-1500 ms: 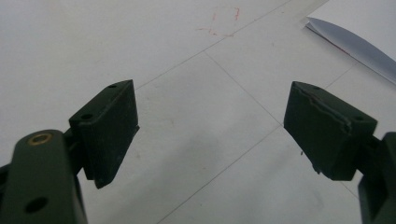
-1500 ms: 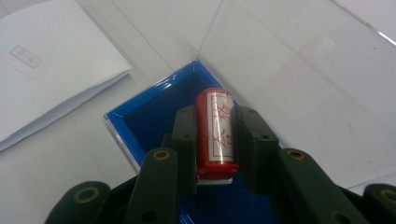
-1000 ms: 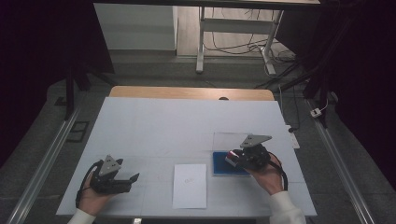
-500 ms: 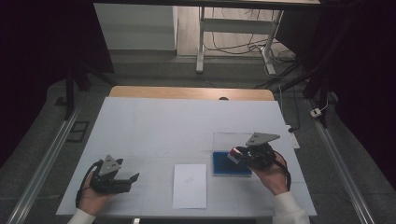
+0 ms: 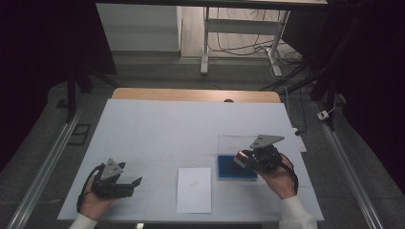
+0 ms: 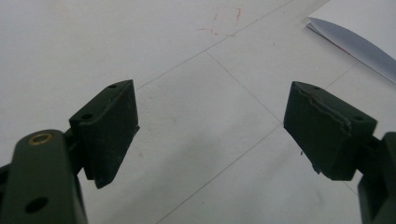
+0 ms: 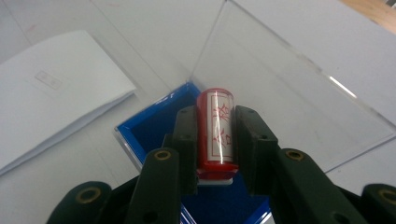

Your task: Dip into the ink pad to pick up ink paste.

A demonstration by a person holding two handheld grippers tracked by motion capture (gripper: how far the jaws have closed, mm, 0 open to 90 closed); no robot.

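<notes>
Surface: a wide white surface (image 5: 157, 129) with faint seam lines across it; a strip of bare wood (image 5: 191, 94) shows along its far edge.
Marks: small red pen marks (image 6: 224, 21) sit on the white covering ahead of the left gripper.
Paper: a white folded sheet (image 5: 194, 189) lies flat near the person's edge, between the two hands and apart from both.
Blue pad: a blue square pad (image 5: 229, 169) lies just right of the paper; a clear lid (image 7: 280, 70) stands open from its far side.
Stamp: a red cylindrical stamp (image 7: 215, 133) with red characters on a white label, held just above the blue pad.
Right gripper: the right gripper (image 5: 246, 159) has its jaws clenched on the stamp, one on each side of the barrel.
Left gripper: the left gripper (image 5: 131, 185) rests low near the surface's near left corner, jaws spread wide with nothing between them.
Room: dim, with a grey floor (image 5: 43, 143), metal rails (image 5: 45, 164) along both sides of the surface, a white cabinet (image 5: 138, 26) beyond, table legs (image 5: 206, 43) and loose cables (image 5: 239, 47) at the back.
</notes>
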